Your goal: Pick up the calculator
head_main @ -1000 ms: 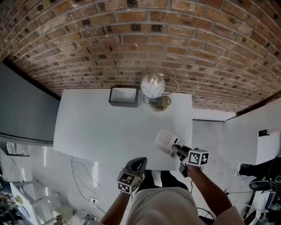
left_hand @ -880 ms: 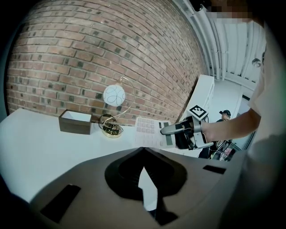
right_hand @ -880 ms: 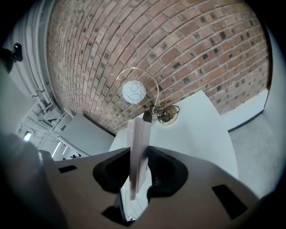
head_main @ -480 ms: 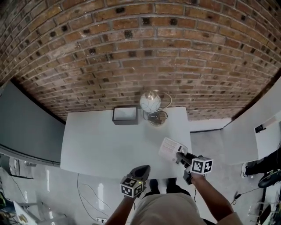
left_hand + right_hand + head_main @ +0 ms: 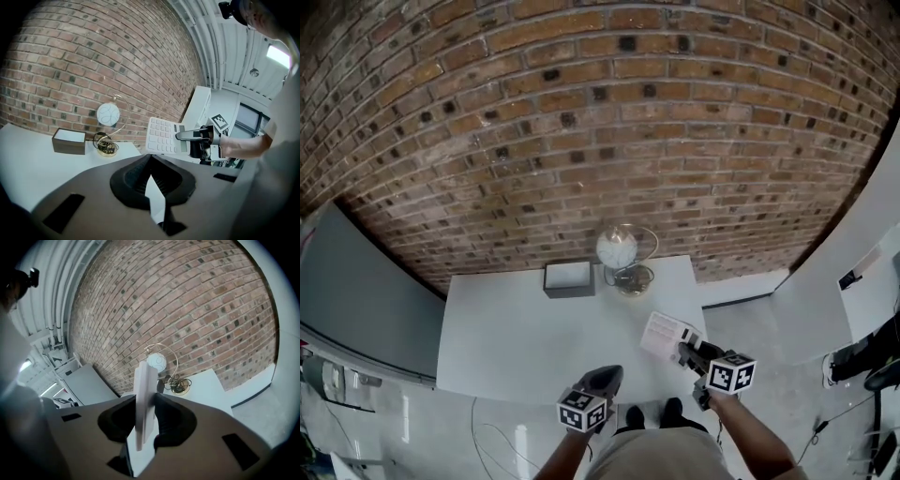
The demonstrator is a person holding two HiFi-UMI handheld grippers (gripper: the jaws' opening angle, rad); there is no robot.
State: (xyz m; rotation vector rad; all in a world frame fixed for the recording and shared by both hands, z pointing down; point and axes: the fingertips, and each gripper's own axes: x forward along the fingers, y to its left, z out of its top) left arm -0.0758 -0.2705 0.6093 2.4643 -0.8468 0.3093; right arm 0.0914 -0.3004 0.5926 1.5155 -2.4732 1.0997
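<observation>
The white calculator (image 5: pixel 666 334) is clamped by one end in my right gripper (image 5: pixel 685 350), which is shut on it, and hangs over the near right corner of the white table (image 5: pixel 516 328). In the right gripper view the calculator (image 5: pixel 146 376) stands edge-on between the dark pads. The left gripper view shows the calculator's keys (image 5: pixel 161 136) facing me, with the right gripper (image 5: pixel 199 138) holding its display end. My left gripper (image 5: pixel 605 373) hovers at the table's near edge, shut and empty, well apart from the calculator.
A white globe ornament on a gold wire stand (image 5: pixel 618 250) and a dark box with a white top (image 5: pixel 568 278) sit at the table's far edge against the brick wall (image 5: pixel 581 122). A grey panel (image 5: pixel 366 291) stands to the left.
My right gripper has risen with the calculator in it, lifting it off the table edge. The left gripper has also risen a little. The head view now shows more wall.
</observation>
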